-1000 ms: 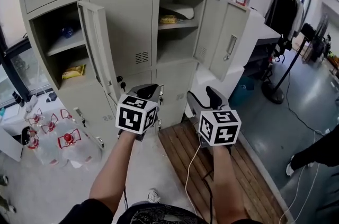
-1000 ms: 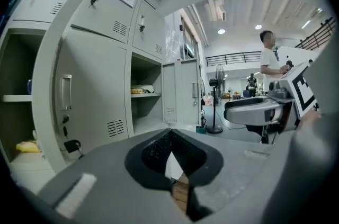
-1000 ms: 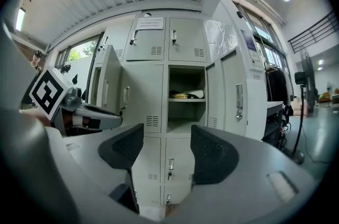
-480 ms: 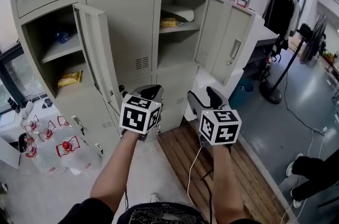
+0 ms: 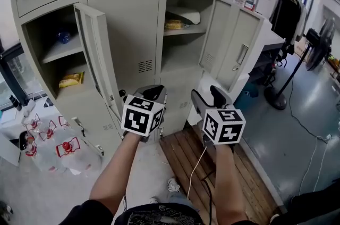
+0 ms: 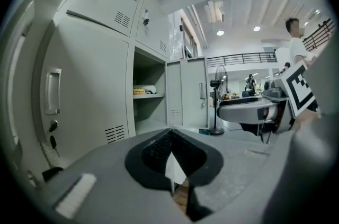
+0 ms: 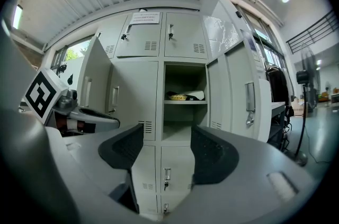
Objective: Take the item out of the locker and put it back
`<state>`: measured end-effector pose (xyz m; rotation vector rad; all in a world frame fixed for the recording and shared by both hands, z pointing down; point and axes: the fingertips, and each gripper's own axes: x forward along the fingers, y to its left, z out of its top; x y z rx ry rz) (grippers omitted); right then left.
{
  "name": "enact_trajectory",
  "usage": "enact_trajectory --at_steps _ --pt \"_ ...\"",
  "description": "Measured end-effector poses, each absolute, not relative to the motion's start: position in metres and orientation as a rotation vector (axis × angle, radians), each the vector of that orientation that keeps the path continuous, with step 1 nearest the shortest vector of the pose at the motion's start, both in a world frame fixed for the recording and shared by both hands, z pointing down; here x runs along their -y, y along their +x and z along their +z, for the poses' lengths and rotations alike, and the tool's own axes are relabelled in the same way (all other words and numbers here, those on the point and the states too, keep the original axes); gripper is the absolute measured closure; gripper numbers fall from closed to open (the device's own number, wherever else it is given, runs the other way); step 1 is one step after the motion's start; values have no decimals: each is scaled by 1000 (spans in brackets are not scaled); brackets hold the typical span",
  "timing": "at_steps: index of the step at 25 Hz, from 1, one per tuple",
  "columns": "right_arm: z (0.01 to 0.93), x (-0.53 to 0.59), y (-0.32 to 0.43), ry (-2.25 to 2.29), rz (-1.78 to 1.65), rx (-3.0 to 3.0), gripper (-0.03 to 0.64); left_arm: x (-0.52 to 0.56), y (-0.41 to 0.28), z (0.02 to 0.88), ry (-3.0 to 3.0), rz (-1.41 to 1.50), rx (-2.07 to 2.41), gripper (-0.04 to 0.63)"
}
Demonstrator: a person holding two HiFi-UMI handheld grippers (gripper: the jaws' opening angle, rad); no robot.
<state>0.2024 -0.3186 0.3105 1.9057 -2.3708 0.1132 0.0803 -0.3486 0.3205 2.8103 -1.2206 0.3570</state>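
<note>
A grey locker bank fills the head view. The middle-right locker (image 5: 183, 32) stands open, its door (image 5: 236, 51) swung to the right. On its shelf lie a yellow packet (image 5: 172, 24) and a white bundle (image 5: 189, 16); the packet also shows in the right gripper view (image 7: 178, 96) and the left gripper view (image 6: 139, 91). My left gripper (image 5: 151, 92) (image 6: 170, 136) is shut with nothing in it, low in front of the lockers. My right gripper (image 5: 209, 97) (image 7: 167, 143) is open and empty, pointing at the open locker from a distance.
A second locker at the left is open, its door (image 5: 100, 59) swung out, with a yellow packet (image 5: 70, 79) and a blue item (image 5: 62, 36) inside. Packs of water bottles (image 5: 58, 147) lie on the floor at left. A wooden pallet (image 5: 183, 157) lies underfoot; a fan stand (image 5: 277, 96) is at right.
The head view has shifted a little, so the lockers sit slightly further right. The person's legs at the right edge are gone. Both grippers hold about the same pose.
</note>
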Motion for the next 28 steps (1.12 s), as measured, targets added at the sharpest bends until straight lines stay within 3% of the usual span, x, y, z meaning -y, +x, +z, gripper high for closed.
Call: enact_trajectory --at_steps 17,28 --pt "278 476 224 1701 17 2553 313 465 97 296 2704 325 1484 594" --pt "253 564 215 1528 -55 2670 331 516 68 277 2573 298 1719 595"
